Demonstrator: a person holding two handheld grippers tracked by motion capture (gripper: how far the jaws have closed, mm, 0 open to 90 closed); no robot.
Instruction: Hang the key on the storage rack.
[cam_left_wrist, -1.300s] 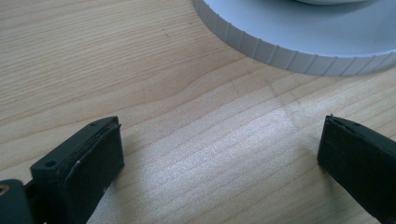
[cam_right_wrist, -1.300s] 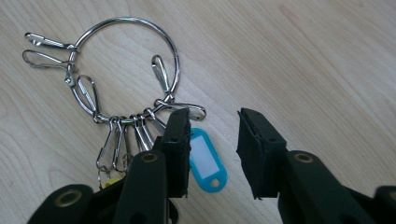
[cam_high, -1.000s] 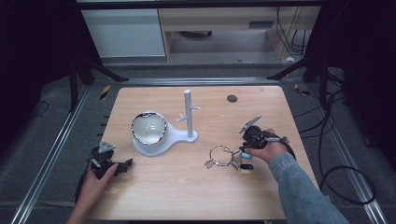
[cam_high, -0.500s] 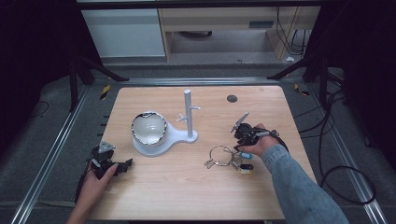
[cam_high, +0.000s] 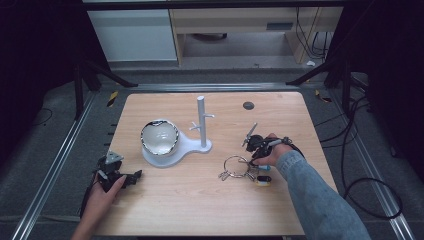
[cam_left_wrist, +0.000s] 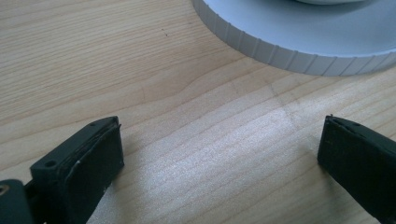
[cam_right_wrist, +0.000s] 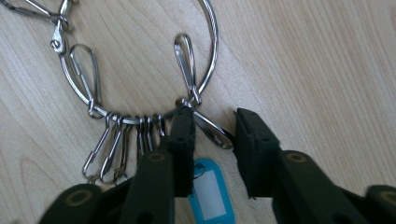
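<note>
**Right gripper's jaws straddle the key ring at the lower right of the table**

In the high view we see the key ring (cam_high: 236, 167) lying flat on the wooden table (cam_high: 280, 115), right of centre and low in the frame, directly at the tip of the right gripper (cam_high: 252, 150), which a hand (cam_high: 272, 155) brings in from the right. In the right gripper view the large ring (cam_right_wrist: 140, 79) fills the upper half of the frame, with several small snap clips (cam_right_wrist: 112, 149) hanging from its lower arc. A blue key tag (cam_right_wrist: 210, 191) lies at the bottom centre, between the jaws. The jaws are partly apart and have just been closing a little; a small oval loop (cam_right_wrist: 212, 130) attached to the ring sits in the gap. The left jaw touches the ring where the clips gather, and the right jaw stands just beside the loop; we cannot tell whether the pads press on it.

The left gripper (cam_high: 120, 176) rests at the lower left of the high view, jaws wide apart over bare wood, holding nothing. Just above it sits the white stand (cam_high: 200, 145) with its upright post, and on its round base (cam_left_wrist: 299, 42) a bowl (cam_high: 159, 136) whose contents we cannot make out.
</note>
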